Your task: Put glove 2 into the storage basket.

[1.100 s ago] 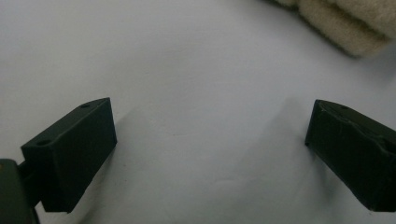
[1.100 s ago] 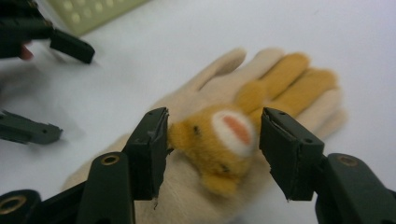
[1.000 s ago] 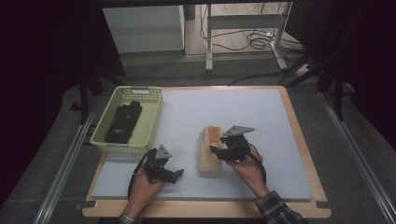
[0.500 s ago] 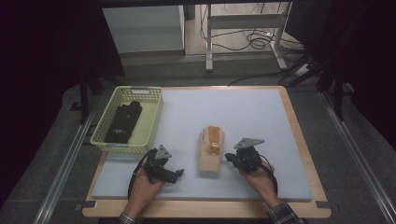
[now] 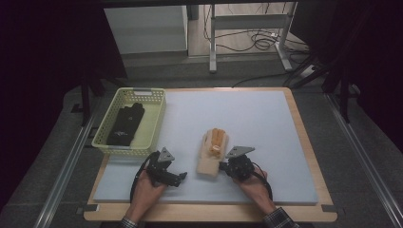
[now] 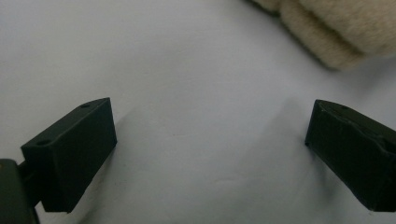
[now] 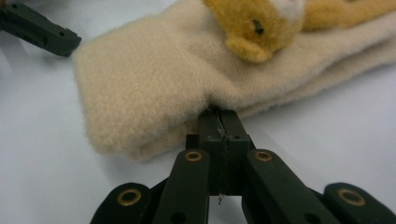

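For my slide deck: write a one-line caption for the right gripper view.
Right hand-held gripper, jaws shut, at the edge of a folded beige fleece cloth bearing a small plush bear.

I can read no text, label, brand, number or sign anywhere in front of me, on anything I can see on the table from here.

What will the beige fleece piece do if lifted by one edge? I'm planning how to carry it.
The beige fleece piece looks soft and folded, so it would probably droop and unfold. It seems light. The right gripper, shut at its edge, likely holds the fuzzy pile without slipping.
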Demonstrator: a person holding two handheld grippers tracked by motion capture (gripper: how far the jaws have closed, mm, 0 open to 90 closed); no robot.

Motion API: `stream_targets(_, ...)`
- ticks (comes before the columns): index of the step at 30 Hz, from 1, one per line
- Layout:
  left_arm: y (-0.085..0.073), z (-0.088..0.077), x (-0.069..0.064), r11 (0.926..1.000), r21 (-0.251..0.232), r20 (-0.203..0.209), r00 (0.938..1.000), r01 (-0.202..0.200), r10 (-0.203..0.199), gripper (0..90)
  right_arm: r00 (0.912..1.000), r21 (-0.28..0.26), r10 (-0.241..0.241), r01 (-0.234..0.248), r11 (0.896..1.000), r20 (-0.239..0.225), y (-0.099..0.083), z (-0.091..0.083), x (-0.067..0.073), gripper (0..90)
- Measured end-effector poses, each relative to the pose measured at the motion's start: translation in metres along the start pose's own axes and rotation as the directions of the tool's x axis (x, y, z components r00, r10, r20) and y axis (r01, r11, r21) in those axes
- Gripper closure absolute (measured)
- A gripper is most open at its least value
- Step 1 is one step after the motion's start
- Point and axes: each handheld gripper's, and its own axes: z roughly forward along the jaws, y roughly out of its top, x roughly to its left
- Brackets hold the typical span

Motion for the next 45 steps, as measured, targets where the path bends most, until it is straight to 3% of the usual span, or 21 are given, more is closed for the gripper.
stream_targets(13, 0.000, 0.000, 0.000, 1.0000, 0.000, 0.000, 1.0000, 0.000, 0.000, 1.8, 0.9997, -0.027, -0.016, 0.017, 0.999, 0.016, 0.024, 0.034, 0.018, 88.5)
stream_targets(20, 0.000, 0.000, 0.000, 1.0000, 0.000, 0.000, 1.0000, 0.000, 0.000, 1.8, 0.9996, -0.031, -0.021, 0.022, 0.999, 0.019, 0.028, 0.039, 0.019, 87.9)
stream_targets(26, 0.000, 0.000, 0.000, 1.0000, -0.002, 0.000, 1.0000, 0.003, -0.003, 1.8, 0.9995, -0.038, -0.021, 0.022, 0.999, 0.025, 0.026, 0.028, 0.015, 83.3)
stream_targets(36, 0.000, 0.000, 0.000, 1.0000, 0.001, 0.000, 1.0000, 0.000, 0.000, 1.8, 0.9941, -0.064, 0.052, -0.047, 0.997, 0.095, 0.008, -0.007, -0.018, 66.2)
stream_targets(39, 0.000, 0.000, 0.000, 1.0000, 0.001, 0.000, 1.0000, -0.001, 0.001, 1.8, 0.9876, -0.076, 0.088, -0.078, 0.994, 0.130, -0.002, -0.022, -0.032, 55.3)
stream_targets(40, 0.000, 0.000, 0.000, 1.0000, 0.001, 0.000, 1.0000, -0.001, 0.001, 1.8, 0.9876, -0.076, 0.088, -0.078, 0.994, 0.130, -0.002, -0.022, -0.032, 55.3)
stream_targets(41, 0.000, 0.000, 0.000, 1.0000, 0.001, 0.000, 1.0000, 0.000, 0.000, 1.8, 0.9822, -0.088, 0.106, -0.093, 0.992, 0.155, -0.009, -0.029, -0.039, 48.8)
stream_targets(45, 0.000, 0.000, 0.000, 1.0000, 0.002, 0.000, 1.0000, 0.000, 0.000, 1.8, 0.9745, -0.087, 0.124, -0.109, 0.990, 0.187, -0.017, -0.038, -0.050, 41.8)
